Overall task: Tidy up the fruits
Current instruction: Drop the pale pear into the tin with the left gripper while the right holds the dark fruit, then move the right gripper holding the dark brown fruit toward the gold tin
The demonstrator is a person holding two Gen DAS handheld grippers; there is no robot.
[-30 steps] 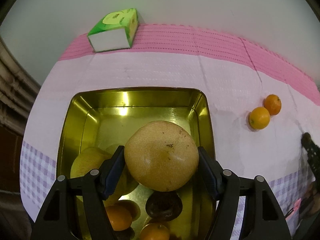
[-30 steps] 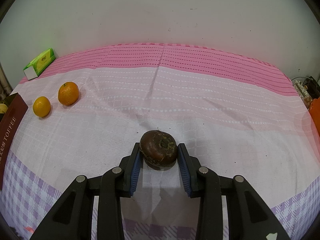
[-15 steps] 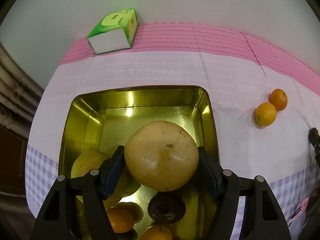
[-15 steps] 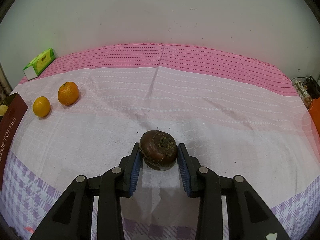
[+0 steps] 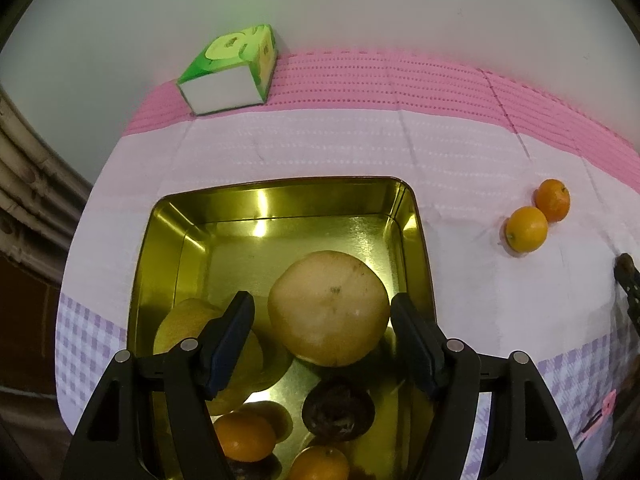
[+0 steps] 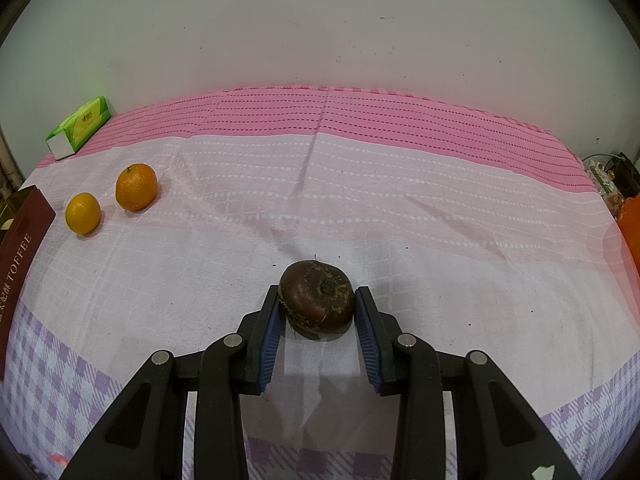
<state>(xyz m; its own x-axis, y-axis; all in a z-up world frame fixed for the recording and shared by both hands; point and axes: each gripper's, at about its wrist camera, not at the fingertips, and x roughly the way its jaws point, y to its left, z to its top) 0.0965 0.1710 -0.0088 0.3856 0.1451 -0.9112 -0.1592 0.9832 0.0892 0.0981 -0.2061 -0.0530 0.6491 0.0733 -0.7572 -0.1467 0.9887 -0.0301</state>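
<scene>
A: Left hand-held gripper (image 5: 322, 332)?
B: Jaws apart around the big pear (image 5: 329, 307) in the gold tin (image 5: 280, 196), mid-frame.
A: Right hand-held gripper (image 6: 316, 316)?
B: Clamped on a dark fruit (image 6: 317, 305), lower centre; two oranges (image 6: 136, 186) left, green box (image 6: 78, 127) upper left.

Far half of the gold tin (image 5: 280, 200) lies bare; 2 oranges (image 6: 106, 198) crowd the cloth's left.
</scene>
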